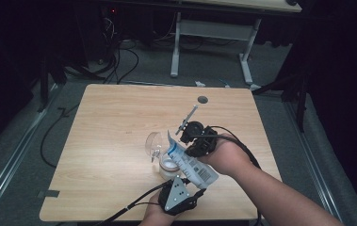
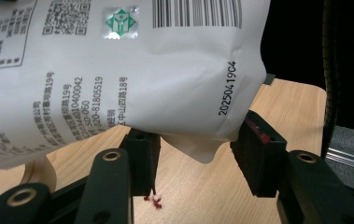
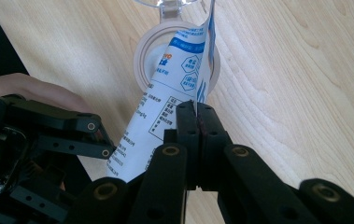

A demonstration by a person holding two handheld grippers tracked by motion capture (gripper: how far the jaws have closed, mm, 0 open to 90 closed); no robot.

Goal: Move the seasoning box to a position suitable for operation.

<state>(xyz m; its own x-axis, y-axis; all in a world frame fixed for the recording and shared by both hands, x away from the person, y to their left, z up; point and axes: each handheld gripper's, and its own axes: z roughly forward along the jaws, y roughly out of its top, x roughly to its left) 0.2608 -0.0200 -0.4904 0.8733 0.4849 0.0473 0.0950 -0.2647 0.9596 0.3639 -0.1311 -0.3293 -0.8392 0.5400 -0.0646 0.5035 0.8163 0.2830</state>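
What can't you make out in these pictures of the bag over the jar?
- Jar contents: the bag hides them, high view and right gripper view.
- Bag's small print: too small and cut off by the left edge, left gripper view.
- Left gripper pads' contact with the bag: the bag's bottom edge overhangs them.

Dim lab; floor cables [image 1: 119, 56]; bare worktable [image 1: 115, 141]

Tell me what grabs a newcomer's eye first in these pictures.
First is the white printed pouch, tilted over a round open container near the table's front edge. The right gripper pinches one edge of the pouch with its jaws shut flat on it, while the left gripper has the pouch's lower corner between its jaws. A clear lid lies just behind the container.
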